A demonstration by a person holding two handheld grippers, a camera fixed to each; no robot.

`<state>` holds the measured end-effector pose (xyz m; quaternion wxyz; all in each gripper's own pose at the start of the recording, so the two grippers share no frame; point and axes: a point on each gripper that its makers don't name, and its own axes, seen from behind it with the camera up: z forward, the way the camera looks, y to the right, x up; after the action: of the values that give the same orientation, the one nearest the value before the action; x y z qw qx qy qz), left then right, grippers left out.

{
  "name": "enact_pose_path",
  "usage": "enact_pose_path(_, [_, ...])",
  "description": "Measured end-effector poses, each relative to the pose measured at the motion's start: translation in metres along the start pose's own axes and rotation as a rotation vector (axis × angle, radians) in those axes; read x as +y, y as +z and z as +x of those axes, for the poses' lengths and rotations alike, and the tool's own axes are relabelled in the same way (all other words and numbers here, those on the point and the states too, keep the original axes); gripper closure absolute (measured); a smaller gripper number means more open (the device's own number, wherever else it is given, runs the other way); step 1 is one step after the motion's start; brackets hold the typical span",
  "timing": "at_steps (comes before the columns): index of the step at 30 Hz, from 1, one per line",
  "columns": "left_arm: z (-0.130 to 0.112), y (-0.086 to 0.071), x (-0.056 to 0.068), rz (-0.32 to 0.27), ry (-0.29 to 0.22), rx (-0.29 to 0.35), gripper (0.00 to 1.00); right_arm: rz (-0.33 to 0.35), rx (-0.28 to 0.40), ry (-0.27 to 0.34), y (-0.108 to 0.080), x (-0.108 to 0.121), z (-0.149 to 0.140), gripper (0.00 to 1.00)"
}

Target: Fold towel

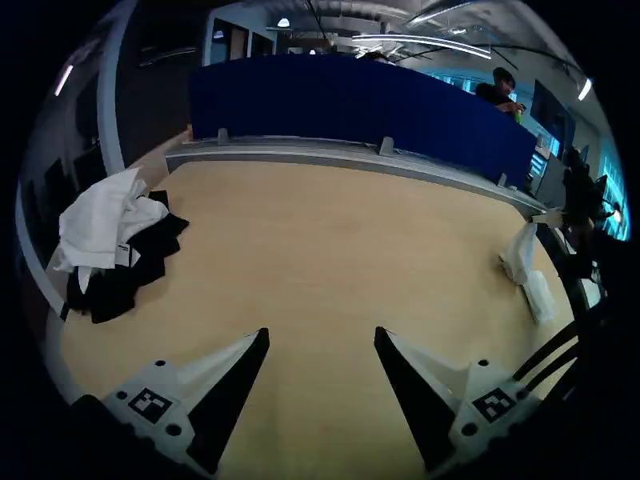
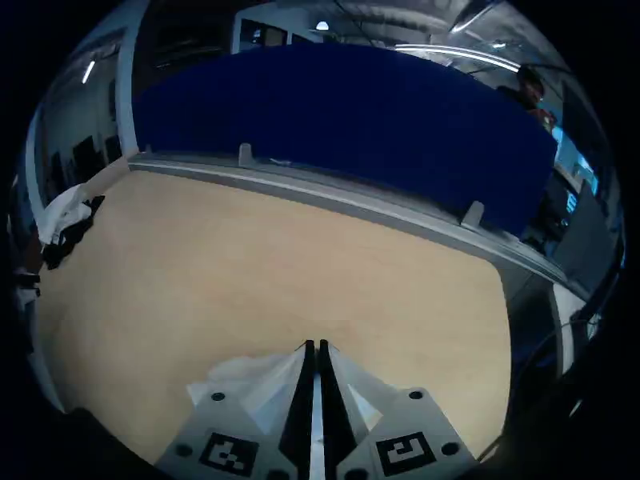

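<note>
We see a pale wood-grain counter [image 1: 320, 240], deep blue divider [image 1: 360, 104], grey rail [image 1: 320, 152], white cloth [image 1: 100, 220] over black cloth [image 1: 120, 280], white towel [image 2: 228, 372], left tool [image 1: 322, 336] and right tool [image 2: 314, 346] white with black inner faces, black-and-white square markers.

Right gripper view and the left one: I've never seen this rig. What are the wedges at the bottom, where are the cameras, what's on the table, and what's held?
A person holds a two-finger gripper in each hand. A fisheye camera rides on each one, looking along its fingers, and the wedges are those fingers. In the right gripper view, the right gripper is shut, pinching a white cloth, likely the towel. In the left gripper view, the left gripper is open and holds nothing. Below both is a wooden table. At its left edge lies a pile of white and black cloth. A blue divider stands behind the table.
</note>
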<state>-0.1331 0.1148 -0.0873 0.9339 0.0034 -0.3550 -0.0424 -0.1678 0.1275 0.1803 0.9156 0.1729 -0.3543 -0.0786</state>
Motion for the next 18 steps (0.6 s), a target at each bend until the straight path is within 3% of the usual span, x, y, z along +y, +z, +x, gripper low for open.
enact_pose_path(9, [0.009,-0.009,0.005,-0.017,0.022,0.026,0.02,0.020,0.041,0.018,-0.032,-0.007,-0.002,0.96])
enact_pose_path(18, [0.013,-0.016,0.012,-0.034,0.048,0.038,0.02,0.003,0.068,0.027,-0.045,-0.003,-0.001,0.96])
